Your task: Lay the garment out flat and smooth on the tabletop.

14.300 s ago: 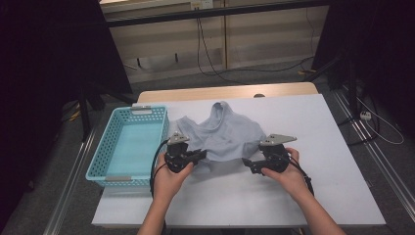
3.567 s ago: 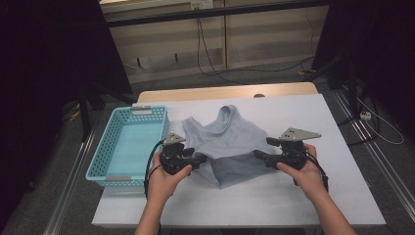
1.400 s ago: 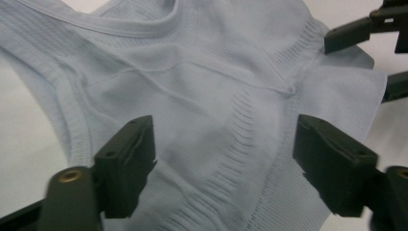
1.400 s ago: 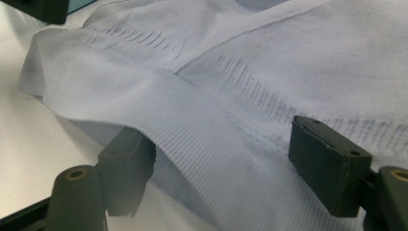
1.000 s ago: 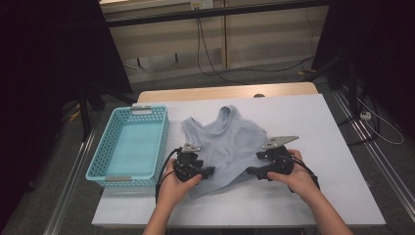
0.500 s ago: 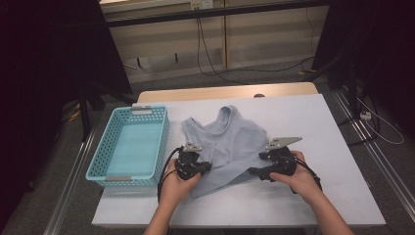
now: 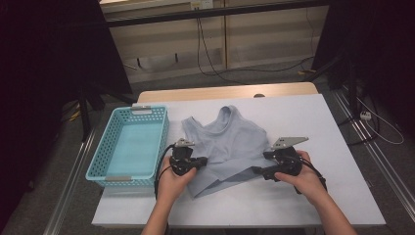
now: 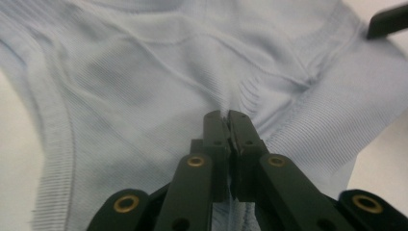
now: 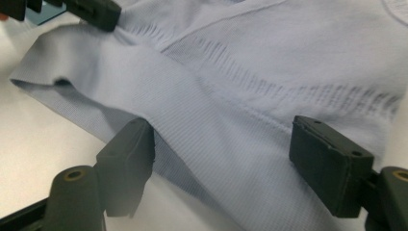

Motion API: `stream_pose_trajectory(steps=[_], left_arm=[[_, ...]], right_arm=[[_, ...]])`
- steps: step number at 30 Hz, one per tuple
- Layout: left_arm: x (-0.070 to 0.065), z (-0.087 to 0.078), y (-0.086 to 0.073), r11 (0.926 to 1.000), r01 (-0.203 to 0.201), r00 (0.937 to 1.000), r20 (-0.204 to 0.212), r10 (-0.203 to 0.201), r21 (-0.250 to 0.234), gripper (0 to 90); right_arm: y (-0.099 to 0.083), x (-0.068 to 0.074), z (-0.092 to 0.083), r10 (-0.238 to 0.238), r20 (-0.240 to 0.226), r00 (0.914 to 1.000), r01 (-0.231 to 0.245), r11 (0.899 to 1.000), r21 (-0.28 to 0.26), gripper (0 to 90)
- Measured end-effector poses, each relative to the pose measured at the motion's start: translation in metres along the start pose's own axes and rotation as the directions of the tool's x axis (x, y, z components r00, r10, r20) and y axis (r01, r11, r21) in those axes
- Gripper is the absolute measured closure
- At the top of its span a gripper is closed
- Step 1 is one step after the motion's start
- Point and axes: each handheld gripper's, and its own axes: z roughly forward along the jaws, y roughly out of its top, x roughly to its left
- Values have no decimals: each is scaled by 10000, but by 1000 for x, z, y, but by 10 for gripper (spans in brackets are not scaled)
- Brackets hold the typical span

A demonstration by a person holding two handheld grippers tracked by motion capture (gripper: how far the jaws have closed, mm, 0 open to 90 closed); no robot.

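Left gripper pinched tight on pale blue tank top, flat on tabletop. Right gripper wide open around hem. Could maybe slip out if tugged hard.

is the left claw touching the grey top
Touching. In the left gripper view the left claw has its jaws shut together on a pinched fold of the grey top.
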Motion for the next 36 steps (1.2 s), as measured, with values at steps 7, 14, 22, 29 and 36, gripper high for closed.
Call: stream_pose_trajectory(steps=[7,14,22,29,36], left_arm=[[0,-1,0,9999,-112,9992,-393,106,-131,849],[1,1,-2,10000,-1,9997,-247,-1,-65,848],[-2,-2,0,9997,-174,9998,-108,172,-166,762],[-5,-6,-1,9994,-174,9996,-234,168,-294,545],[-6,-9,-5,9993,-21,9988,-486,3,-361,319]], right_arm=[[4,-3,-11,-93,23,10000,94,9992,-394,243],[2,-6,-11,-1,878,9961,13,9999,-136,257],[-1,-16,-6,452,2459,9682,-455,9990,-45,471],[-2,-34,-6,1213,2812,9520,-1143,9926,-410,582],[0,-43,2,1416,2575,9558,-1391,9899,-280,606]])
